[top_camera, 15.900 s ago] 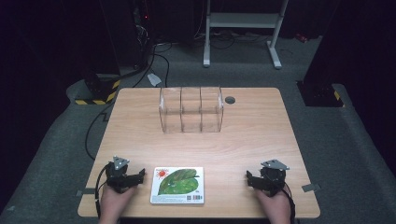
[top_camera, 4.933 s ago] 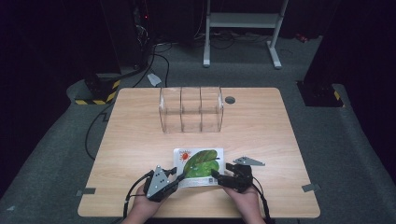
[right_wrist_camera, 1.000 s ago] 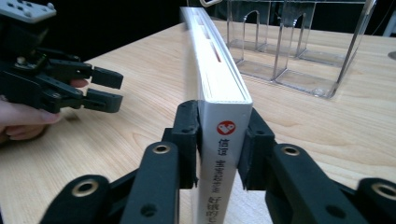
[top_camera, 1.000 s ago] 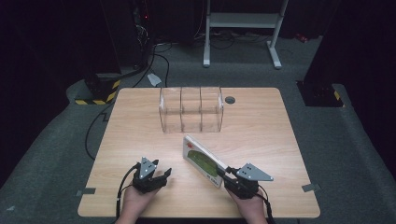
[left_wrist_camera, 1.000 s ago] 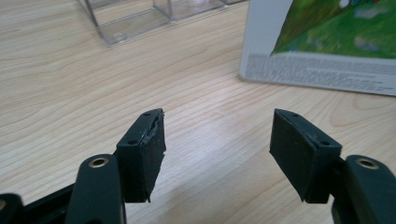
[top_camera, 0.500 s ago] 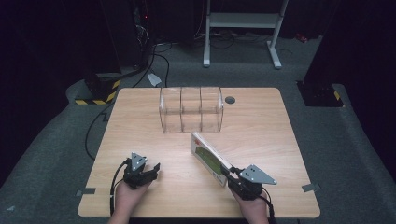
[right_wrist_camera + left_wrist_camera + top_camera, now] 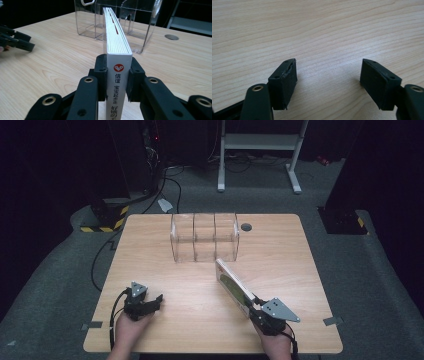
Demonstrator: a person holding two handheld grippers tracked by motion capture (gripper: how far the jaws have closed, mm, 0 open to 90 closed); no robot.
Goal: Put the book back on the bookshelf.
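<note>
The right gripper is clamped on the spine end of the book, which stands on edge at about five o'clock on the table and points toward the clear organizer at twelve. Gripped at one end, the book could pivot or sag and catch a divider wall. The left gripper, at seven o'clock, has just been opening, with nothing between its jaws.
</note>
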